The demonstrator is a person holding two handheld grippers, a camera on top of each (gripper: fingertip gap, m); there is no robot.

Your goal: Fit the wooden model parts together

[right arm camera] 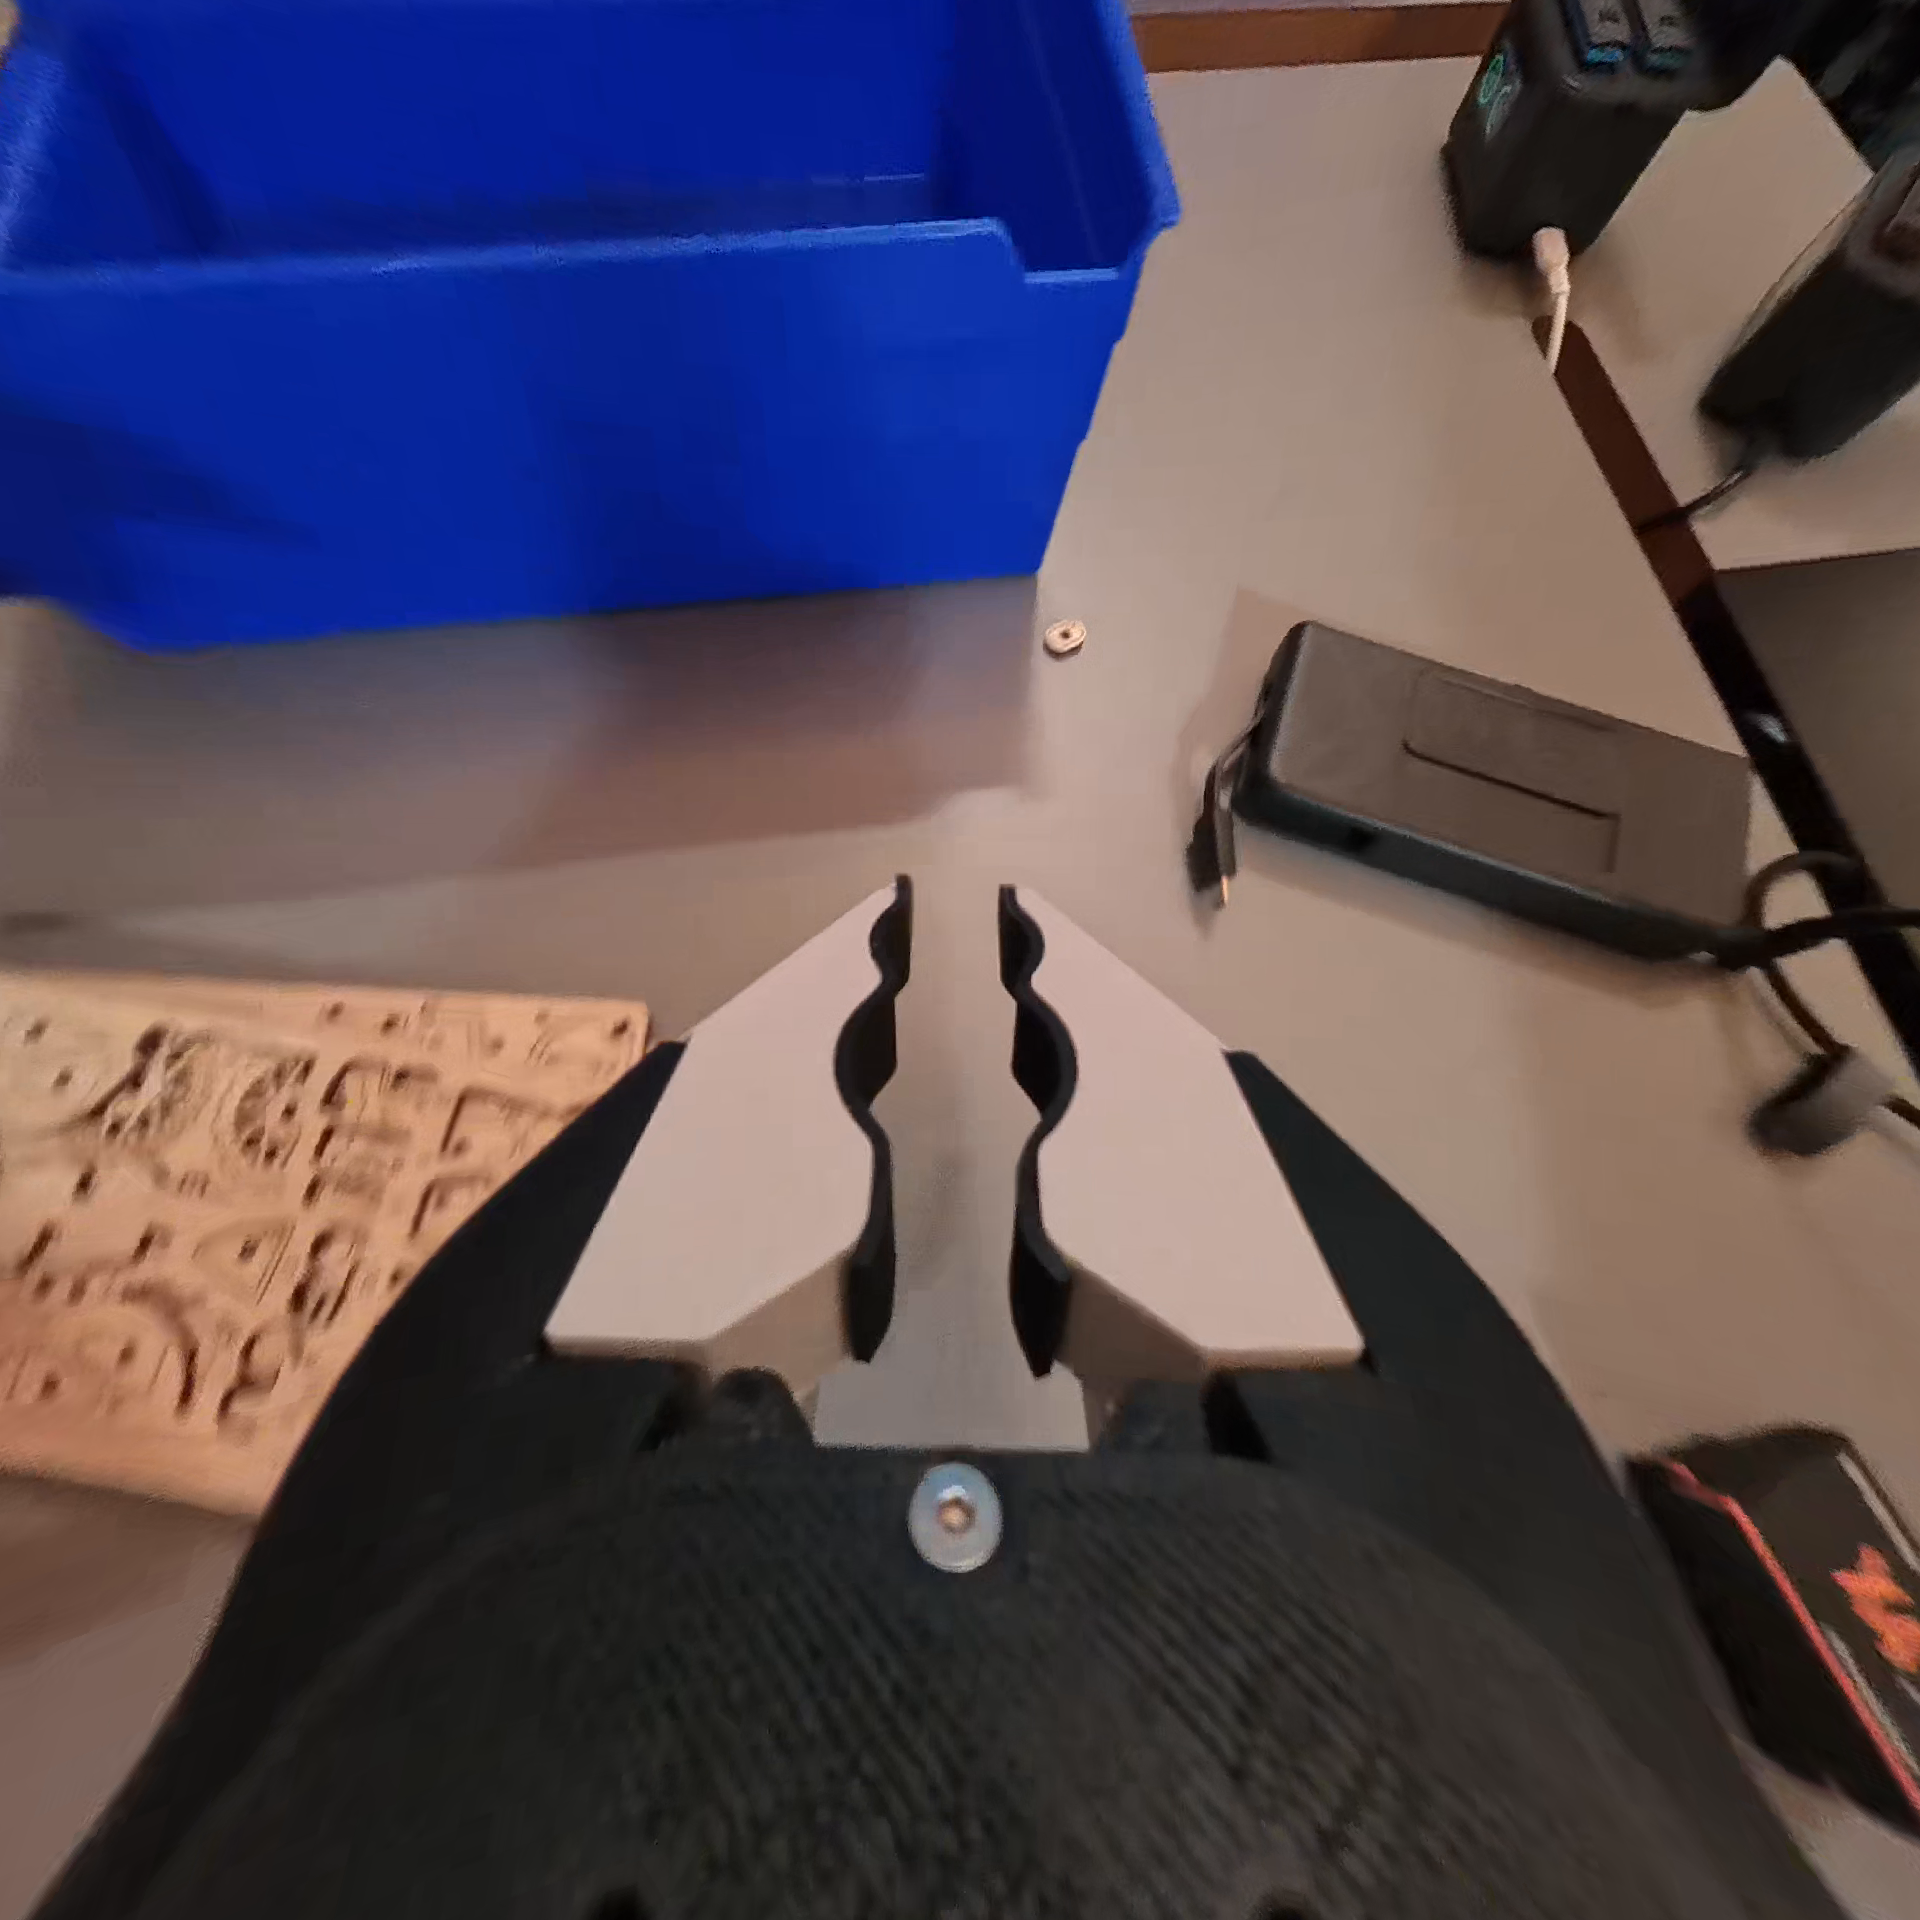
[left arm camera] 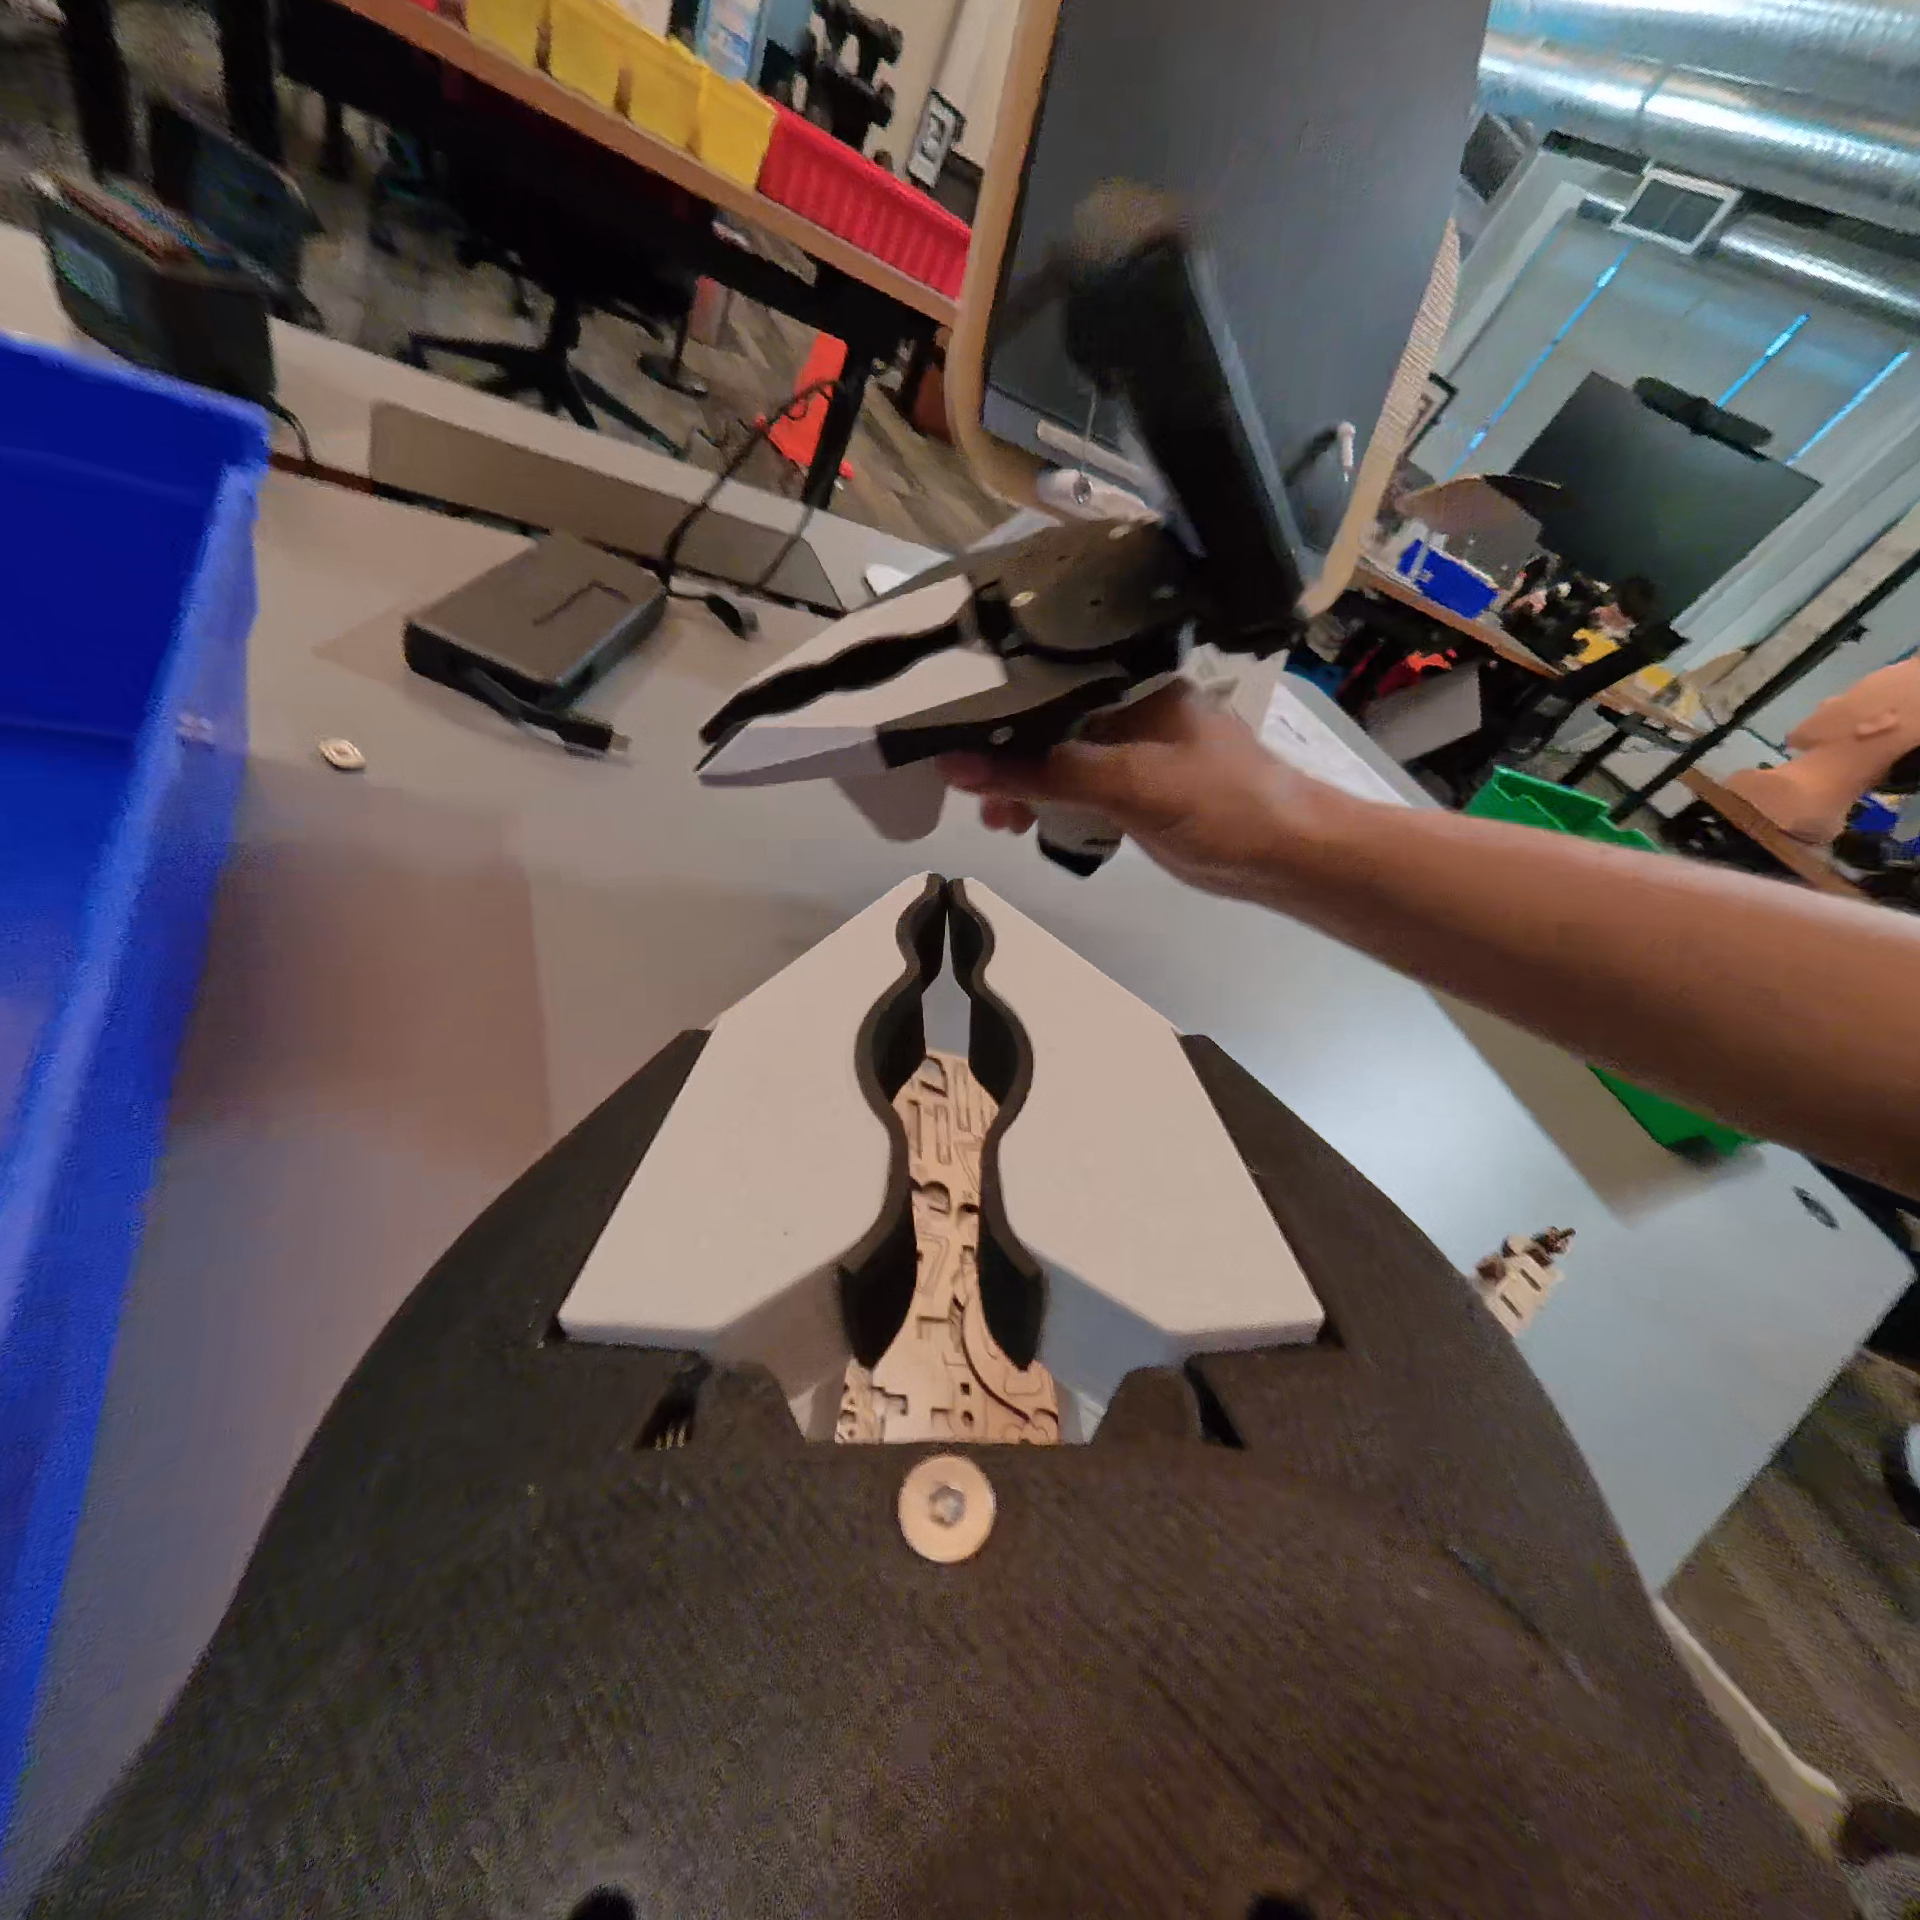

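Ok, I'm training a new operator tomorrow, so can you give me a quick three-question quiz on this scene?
1. True or false: the right tongs grip a wooden part.
2. The small loose wooden piece lies: A) on the table beside the blue bin; B) inside the bin; C) between the right tongs.
3. Fill in: below the shut left tongs lies a laser-cut ___ sheet.

Key: 1 false, they are open and empty; 2 A; 3 wooden.
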